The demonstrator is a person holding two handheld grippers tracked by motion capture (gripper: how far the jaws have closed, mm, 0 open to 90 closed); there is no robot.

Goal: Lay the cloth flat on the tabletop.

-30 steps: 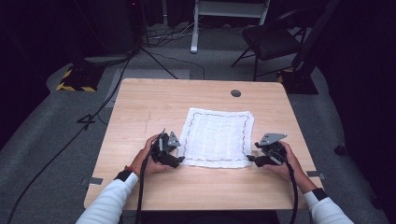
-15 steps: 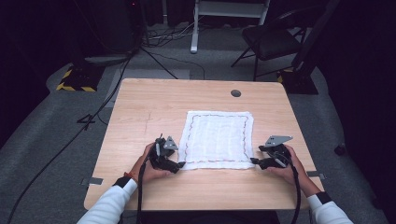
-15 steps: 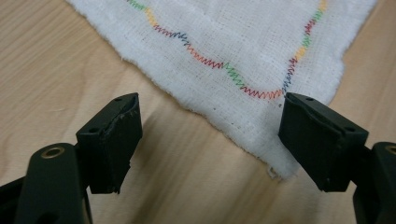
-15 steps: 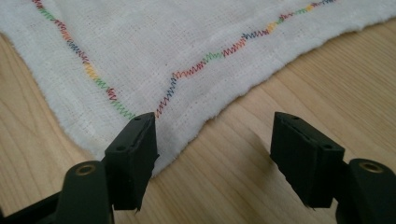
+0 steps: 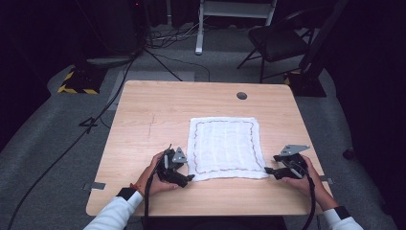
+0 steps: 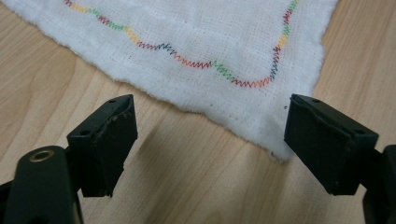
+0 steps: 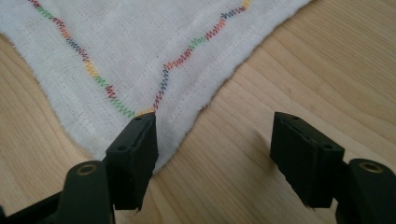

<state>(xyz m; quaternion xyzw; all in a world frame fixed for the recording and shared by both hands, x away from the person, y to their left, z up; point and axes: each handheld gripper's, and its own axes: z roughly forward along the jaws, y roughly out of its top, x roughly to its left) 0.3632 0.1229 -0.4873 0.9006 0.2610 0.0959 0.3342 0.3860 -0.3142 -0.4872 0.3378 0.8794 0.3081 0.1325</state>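
A white cloth [image 5: 225, 146] with a wavy multicoloured stitched border lies flat on the wooden table [image 5: 158, 110]. My left gripper [image 5: 190, 178] rests low by the cloth's near left corner. In the left gripper view the cloth [image 6: 196, 42] has its corner just ahead of the left gripper [image 6: 210, 112], whose jaws stand open and have just opened a little, with nothing pressed between them. My right gripper [image 5: 268, 170] sits by the near right corner. In the right gripper view the right gripper [image 7: 215, 121] is open, one jaw over the tip of the cloth [image 7: 140, 46] and the other over bare wood.
A round grommet hole [image 5: 242, 96] sits at the table's far right. Beyond the table stand a folding chair [image 5: 277, 40], a white stand [image 5: 198, 28] and cables on the grey floor. Bare wood lies left of the cloth.
Both grippers have drawn back toward the table's near edge, off the cloth's near corners. The cloth now lies flat and still.
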